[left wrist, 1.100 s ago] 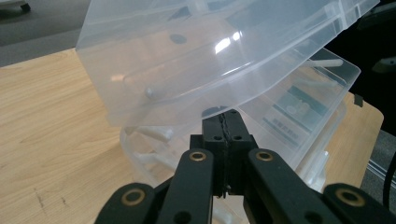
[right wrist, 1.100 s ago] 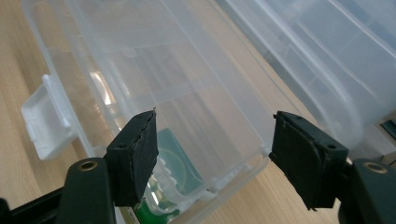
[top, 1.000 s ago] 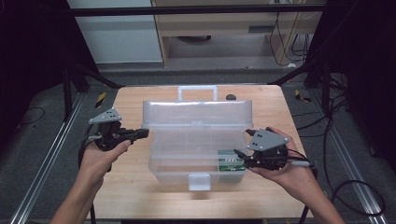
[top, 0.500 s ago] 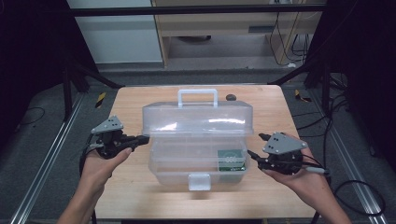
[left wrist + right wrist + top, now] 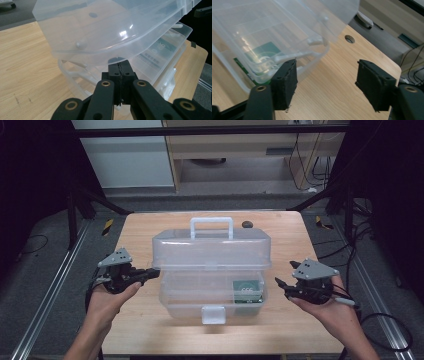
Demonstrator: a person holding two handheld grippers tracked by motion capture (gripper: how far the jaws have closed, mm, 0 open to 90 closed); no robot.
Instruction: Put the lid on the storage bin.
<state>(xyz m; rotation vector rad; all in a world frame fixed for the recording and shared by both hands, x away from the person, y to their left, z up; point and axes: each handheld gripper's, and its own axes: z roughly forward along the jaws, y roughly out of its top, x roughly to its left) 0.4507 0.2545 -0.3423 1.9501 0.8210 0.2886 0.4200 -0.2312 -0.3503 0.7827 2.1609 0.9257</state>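
Two tools are held at the near edge of the wooden surface (image 5: 150, 227), one at either end of a clear plastic toolbox (image 5: 212, 270) that stands at the middle of it. The left tool (image 5: 150, 273), at the box's nine o'clock, is seen with its jaws pressed fully together, nothing between them, their tips set just under the overhanging edge of the lid (image 5: 105, 32). The right tool (image 5: 280, 285), at the box's three o'clock, is held with its jaws parted and nothing between them, just clear of the box's end wall; its jaws have just been opening. The lid is tilted, raised off the base, and a green packet (image 5: 247, 291) is seen through the wall of the lower compartment at its right end. The box is judged light, thin-walled and rather flexible, with a smooth, slippery skin that is likely to flex if squeezed hard. A hold is better taken on the stiff lid rim, on the front latch (image 5: 213, 314) at six o'clock, or on the white carrying handle (image 5: 211, 226) at twelve o'clock. Beyond the handle a small dark object (image 5: 246, 224) lies on the surface, and past the far edge the floor and cabinets are seen.
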